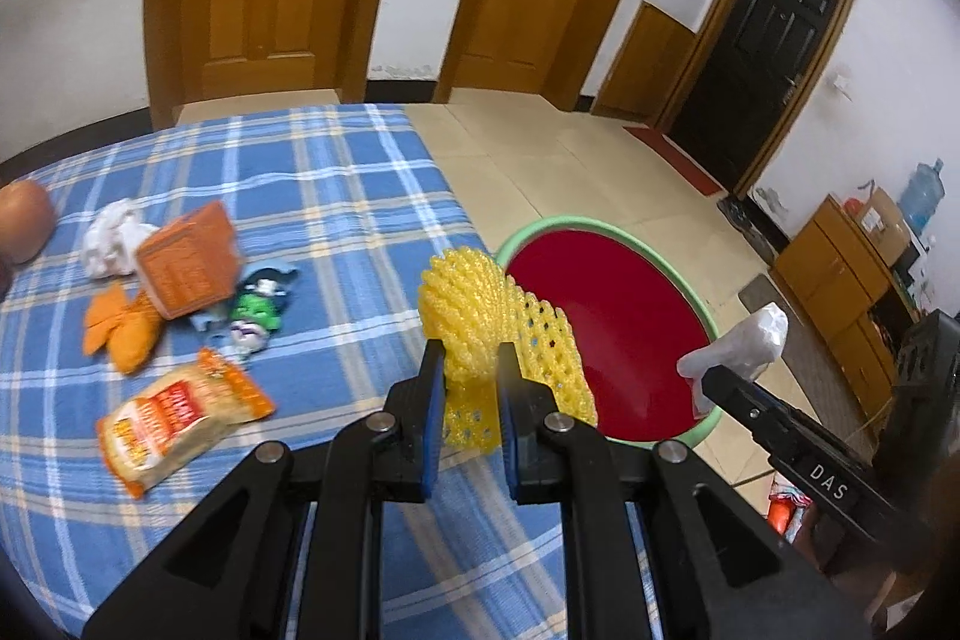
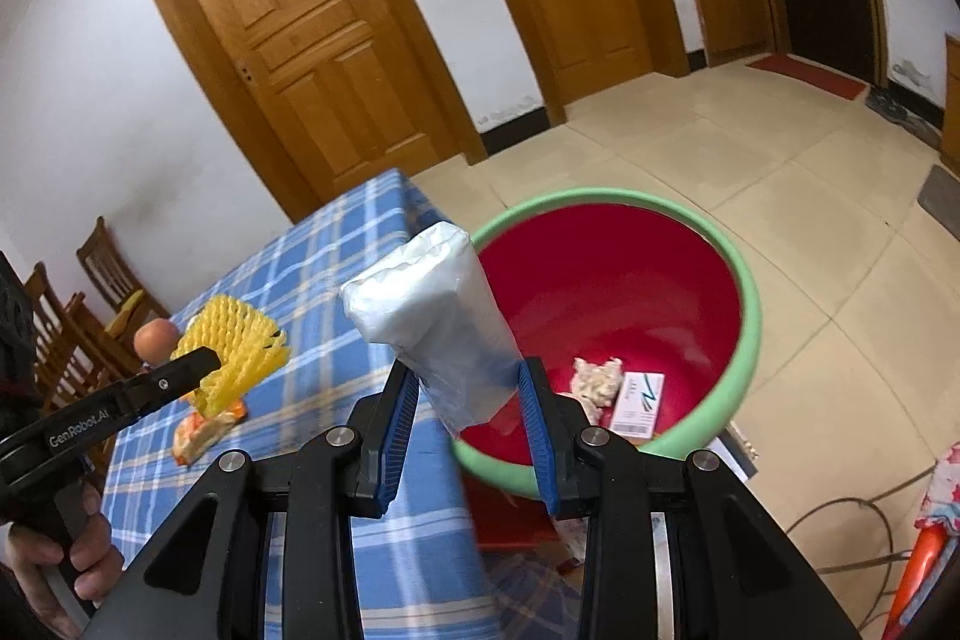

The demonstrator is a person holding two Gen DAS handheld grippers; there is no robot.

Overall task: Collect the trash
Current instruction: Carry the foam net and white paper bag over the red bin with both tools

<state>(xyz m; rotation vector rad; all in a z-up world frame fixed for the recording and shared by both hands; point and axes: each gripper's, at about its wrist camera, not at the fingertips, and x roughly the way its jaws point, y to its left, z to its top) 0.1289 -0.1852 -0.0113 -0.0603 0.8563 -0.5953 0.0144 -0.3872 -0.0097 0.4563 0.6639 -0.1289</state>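
My left gripper [image 1: 469, 358] is shut on a yellow foam fruit net [image 1: 474, 304], held above the right edge of the blue plaid table [image 1: 300, 172]. My right gripper [image 2: 465, 376] is shut on a white plastic packet [image 2: 432, 304], which stands up between the blue pads beside the basin's near-left rim. The basin [image 2: 750, 316] is red inside with a green rim and sits low beside the table; crumpled paper [image 2: 594, 379] and a small white box [image 2: 639, 400] lie in it. Each wrist view shows the other gripper: the right one [image 1: 714, 376] with its packet, the left one [image 2: 204, 358] with the net [image 2: 240, 340].
On the cloth lie an orange box [image 1: 186, 268], a crumpled tissue [image 1: 114, 238], orange peel [image 1: 120, 328], a green wrapper [image 1: 258, 310] and a snack packet [image 1: 180, 418]. A round brown fruit [image 1: 24, 220] sits far left. Wooden chairs [image 2: 90, 292] stand behind the table.
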